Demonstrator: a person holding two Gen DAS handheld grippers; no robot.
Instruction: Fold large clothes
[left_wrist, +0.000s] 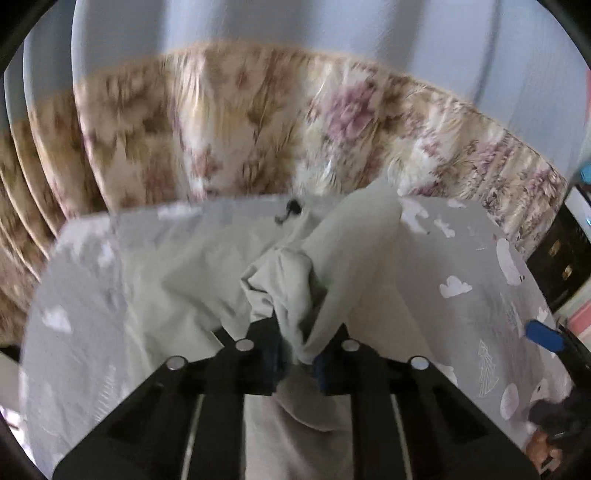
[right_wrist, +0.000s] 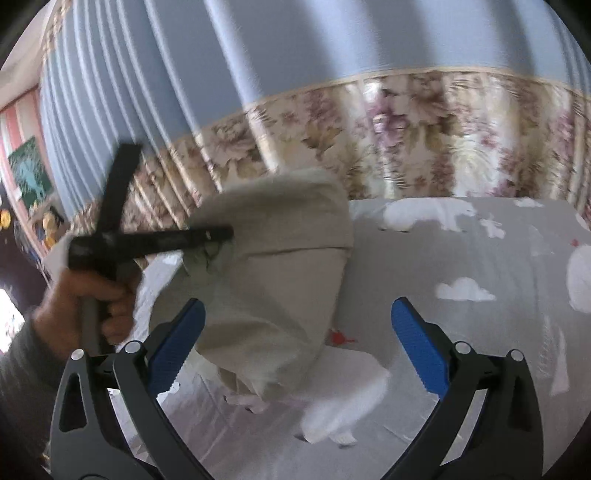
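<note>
Our left gripper (left_wrist: 297, 354) clenches a bunch of the soft, pale beige cotton garment (right_wrist: 273, 266); limp and light, better taken by a hem. Our right gripper (right_wrist: 297, 332) gapes, released.

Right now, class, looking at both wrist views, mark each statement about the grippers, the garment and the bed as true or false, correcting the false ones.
1. The left gripper is shut on the pale beige garment. True.
2. The right gripper grips the garment. False: its blue-padded fingers are spread open, holding nothing.
3. The grey bedsheet has white cloud prints. True.
4. The curtain behind is plain red. False: blue above, floral below.
</note>
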